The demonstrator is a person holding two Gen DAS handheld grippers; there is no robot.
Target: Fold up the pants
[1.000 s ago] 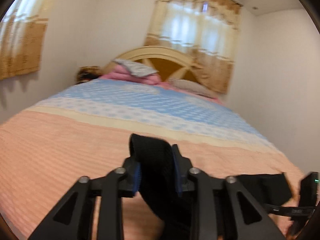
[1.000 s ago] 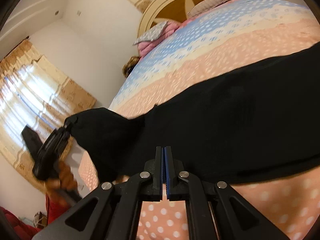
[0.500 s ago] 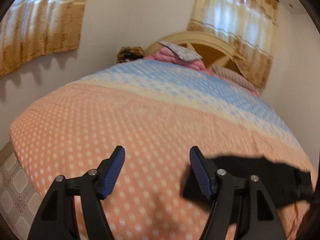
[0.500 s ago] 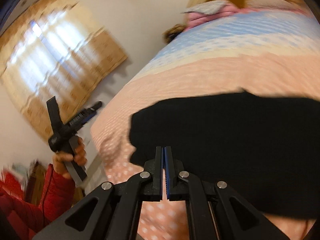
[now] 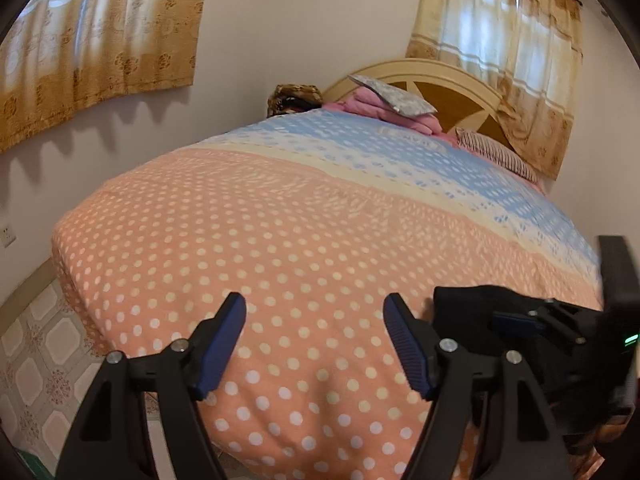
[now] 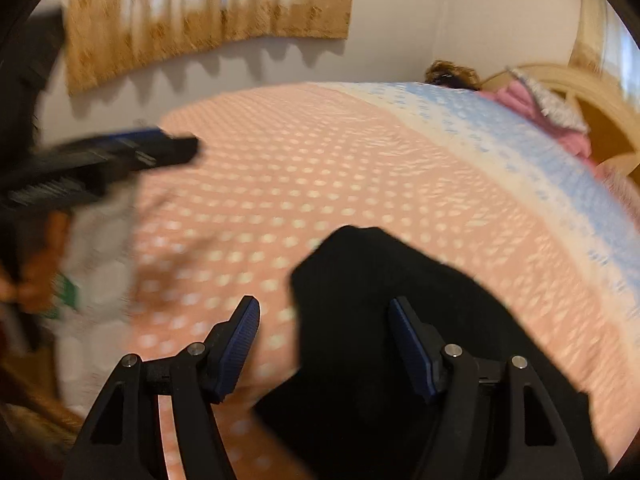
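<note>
The black pants (image 6: pixel 384 280) lie in a folded heap on the peach dotted bedspread (image 6: pixel 320 168) near the bed's front edge. My right gripper (image 6: pixel 324 312) hovers over their left end with its jaws opening. The cloth lies below and between the pads (image 6: pixel 240 336), which do not press on it. My left gripper (image 5: pixel 316 328) is off to the left of the pants (image 5: pixel 472 308), its jaws opening over bare bedspread (image 5: pixel 280 240) with nothing between them. From the right wrist, the left gripper (image 6: pixel 120 156) shows blurred at the left edge, held in a hand (image 6: pixel 36 280).
The bed's left edge drops to a tiled floor (image 5: pixel 36 344). Pink bedding and pillows (image 5: pixel 384 100) are piled against the headboard (image 5: pixel 452 80) at the far end. Curtained windows (image 5: pixel 100 40) hang on the walls behind.
The left gripper let go of the pants and swung left over bare bedspread. The right gripper rolled, moved across to the pants' end, and went from shut to open.
</note>
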